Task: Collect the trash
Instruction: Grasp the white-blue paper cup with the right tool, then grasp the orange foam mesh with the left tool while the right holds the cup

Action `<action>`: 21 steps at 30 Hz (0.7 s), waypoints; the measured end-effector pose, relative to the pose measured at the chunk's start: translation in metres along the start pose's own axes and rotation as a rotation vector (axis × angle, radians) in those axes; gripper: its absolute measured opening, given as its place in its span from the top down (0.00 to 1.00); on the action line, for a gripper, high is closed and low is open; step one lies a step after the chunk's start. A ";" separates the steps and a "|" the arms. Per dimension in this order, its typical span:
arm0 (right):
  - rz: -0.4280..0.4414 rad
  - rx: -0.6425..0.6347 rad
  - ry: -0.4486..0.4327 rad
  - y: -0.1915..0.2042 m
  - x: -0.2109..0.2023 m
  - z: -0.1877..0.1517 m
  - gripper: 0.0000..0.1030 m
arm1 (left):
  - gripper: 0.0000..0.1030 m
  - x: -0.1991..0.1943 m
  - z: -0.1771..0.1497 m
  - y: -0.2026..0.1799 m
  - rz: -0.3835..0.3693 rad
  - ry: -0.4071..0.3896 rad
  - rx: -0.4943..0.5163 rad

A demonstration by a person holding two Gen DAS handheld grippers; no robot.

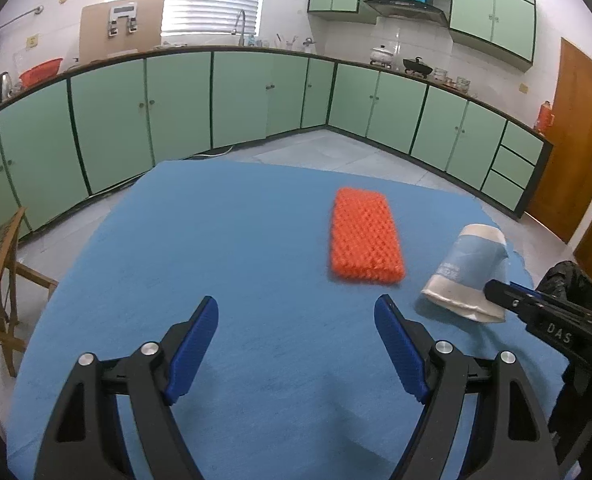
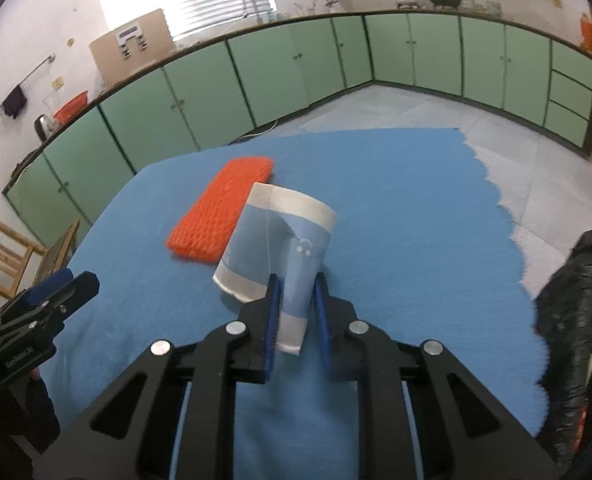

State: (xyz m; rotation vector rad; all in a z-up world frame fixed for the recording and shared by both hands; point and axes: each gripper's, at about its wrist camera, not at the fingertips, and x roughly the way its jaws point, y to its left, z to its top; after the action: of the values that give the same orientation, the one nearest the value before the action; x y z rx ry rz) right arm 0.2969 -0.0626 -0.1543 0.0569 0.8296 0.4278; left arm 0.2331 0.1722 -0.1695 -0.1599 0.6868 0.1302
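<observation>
**Thin pinch on a crushed cup**

My right claw is clamped on the paper cup, pinching only a folded flap of wall near the rim, so the cup is squashed flat between the pads while the rest of it bulges out ahead. It sits tipped over the blue tabletop, just beside the orange sponge. My left claw hangs with its jaws wide apart and nothing between them, over bare cloth nearer me.

What worries me is the hold. Paper this soft can crease further and slide out, I judge, especially if I swing fast toward the black bag at my right. A drop there could land on the floor past the ragged cloth edge. The cup's far end also leans close to the sponge; a careless sweep could drag it along. And whether the bag's mouth is open I cannot tell, so I may hit a folded lip.
</observation>
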 end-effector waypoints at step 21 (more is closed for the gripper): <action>-0.057 -0.006 -0.009 -0.033 0.039 0.028 0.85 | 0.23 0.107 0.046 -0.060 -0.033 0.102 0.055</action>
State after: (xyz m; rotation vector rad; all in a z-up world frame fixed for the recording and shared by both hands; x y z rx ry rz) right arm 0.3518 -0.0740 -0.1697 0.0293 0.8189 0.3765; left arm 0.3536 0.1290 -0.1968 -0.1255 0.7882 0.0717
